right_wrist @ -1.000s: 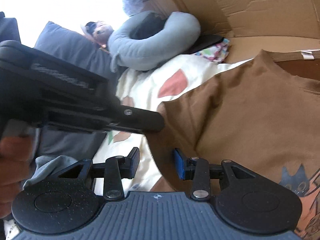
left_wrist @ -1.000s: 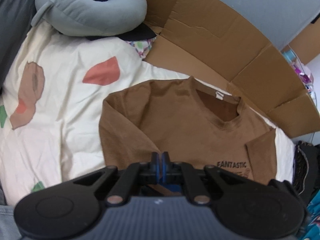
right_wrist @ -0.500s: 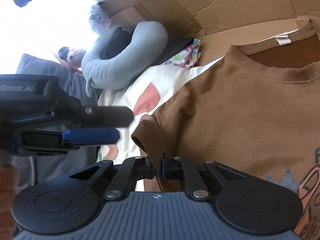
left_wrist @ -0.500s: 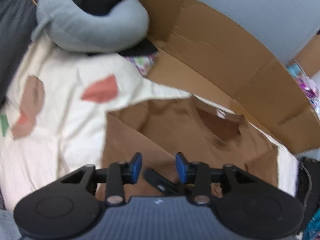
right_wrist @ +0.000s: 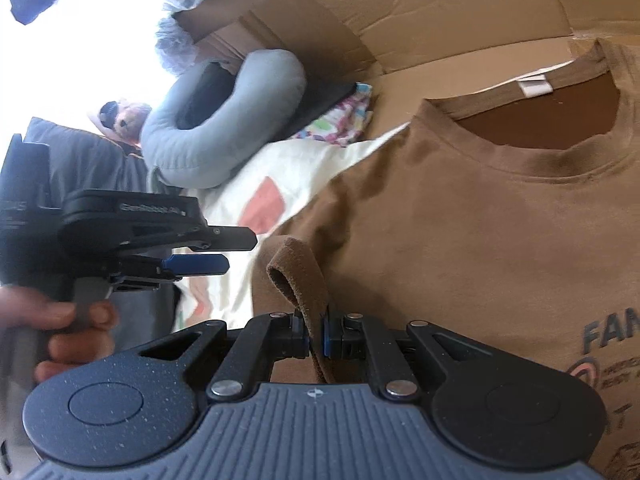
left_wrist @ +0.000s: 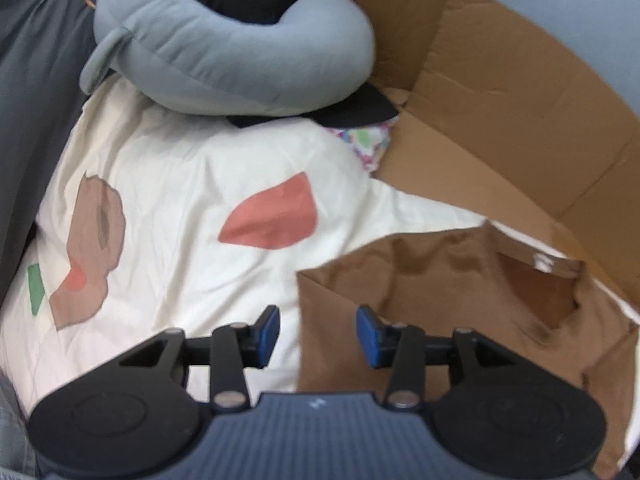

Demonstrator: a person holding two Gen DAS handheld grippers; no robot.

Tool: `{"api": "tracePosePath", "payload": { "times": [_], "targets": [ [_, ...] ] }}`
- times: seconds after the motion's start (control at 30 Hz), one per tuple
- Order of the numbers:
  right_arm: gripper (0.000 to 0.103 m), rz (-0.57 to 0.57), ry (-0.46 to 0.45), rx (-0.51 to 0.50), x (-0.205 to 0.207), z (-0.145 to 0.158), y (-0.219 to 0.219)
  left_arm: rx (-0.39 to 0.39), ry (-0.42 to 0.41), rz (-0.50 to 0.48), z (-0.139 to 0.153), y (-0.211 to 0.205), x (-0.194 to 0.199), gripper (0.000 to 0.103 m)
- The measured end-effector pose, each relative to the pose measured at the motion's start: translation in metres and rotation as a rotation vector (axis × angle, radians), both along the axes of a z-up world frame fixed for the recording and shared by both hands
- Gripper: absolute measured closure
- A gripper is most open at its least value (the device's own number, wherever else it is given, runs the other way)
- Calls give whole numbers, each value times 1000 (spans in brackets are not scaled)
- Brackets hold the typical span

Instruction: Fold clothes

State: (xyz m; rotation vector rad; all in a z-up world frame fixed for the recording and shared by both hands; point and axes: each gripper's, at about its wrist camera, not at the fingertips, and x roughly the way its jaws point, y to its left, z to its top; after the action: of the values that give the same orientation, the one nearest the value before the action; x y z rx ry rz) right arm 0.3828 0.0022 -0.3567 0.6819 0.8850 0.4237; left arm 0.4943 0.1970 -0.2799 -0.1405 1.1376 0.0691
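A brown T-shirt (left_wrist: 460,280) lies front up on a cream bedcover (left_wrist: 180,200), its neckline towards the cardboard. My left gripper (left_wrist: 318,332) points steeply down over the shirt's left folded edge. Its jaws are opening; the fabric edge lies below and between the blue pads (left_wrist: 268,330), which do not press on it. My right gripper (right_wrist: 316,336) is shut on a raised fold of the brown T-shirt (right_wrist: 460,220) at its left sleeve edge. The right wrist view also shows the left gripper (right_wrist: 240,252) hovering left of that fold, held by a hand (right_wrist: 60,332).
A grey U-shaped pillow (left_wrist: 224,52) lies at the far end of the bedcover, on dark cloth. Flattened cardboard (left_wrist: 500,100) stands behind and right of the shirt. A patterned cloth (left_wrist: 368,140) pokes out by the cardboard. Dark bedding (left_wrist: 32,80) runs along the left.
My left gripper went from shut to open and shifted left and down to the shirt's left edge. My right gripper closed on the sleeve edge and raised a fold.
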Motion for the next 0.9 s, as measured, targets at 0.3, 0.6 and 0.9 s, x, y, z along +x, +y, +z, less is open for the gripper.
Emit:
{"api": "tracePosePath", "payload": {
  "times": [0.3,0.6,0.9],
  "targets": [
    [84,45,87,-30,8,-23,-16,44,18,26,-32,5,29,50],
    [77,-2,152,66,15,-49,-36,-33,27,47,-36,5,41,84],
    [101,-61,221,83,20,-58,-32,63,-7,-21,-24,1,51,95]
  ]
}}
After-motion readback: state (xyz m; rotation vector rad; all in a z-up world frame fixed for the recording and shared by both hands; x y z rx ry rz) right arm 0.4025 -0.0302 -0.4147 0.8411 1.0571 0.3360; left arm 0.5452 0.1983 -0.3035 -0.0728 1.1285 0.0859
